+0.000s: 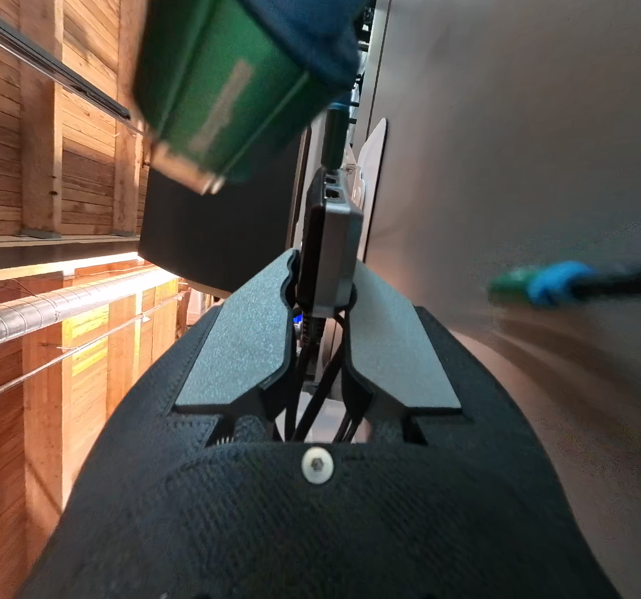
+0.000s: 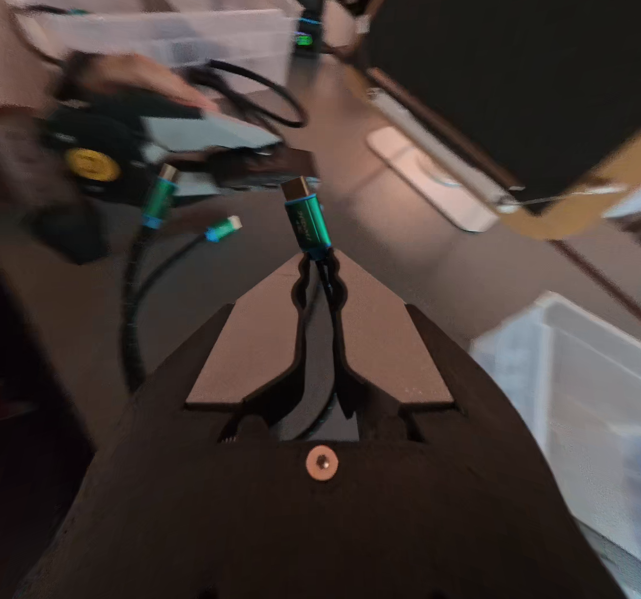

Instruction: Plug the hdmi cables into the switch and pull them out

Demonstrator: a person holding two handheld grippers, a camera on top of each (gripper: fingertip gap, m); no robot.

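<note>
The left gripper [image 1: 324, 291] was clamped on the dark switch [image 1: 329, 239], held edge-on with its open ports at 12 o'clock and one green plug [image 1: 334, 142] seated at the far end. The right gripper [image 2: 319, 260] was closed on the black cable just behind a green HDMI plug [image 2: 307, 216], metal tip free. Beyond, at 10 o'clock, two loose green plugs [image 2: 222, 228] lay on the dark table [image 2: 399, 270].
</note>
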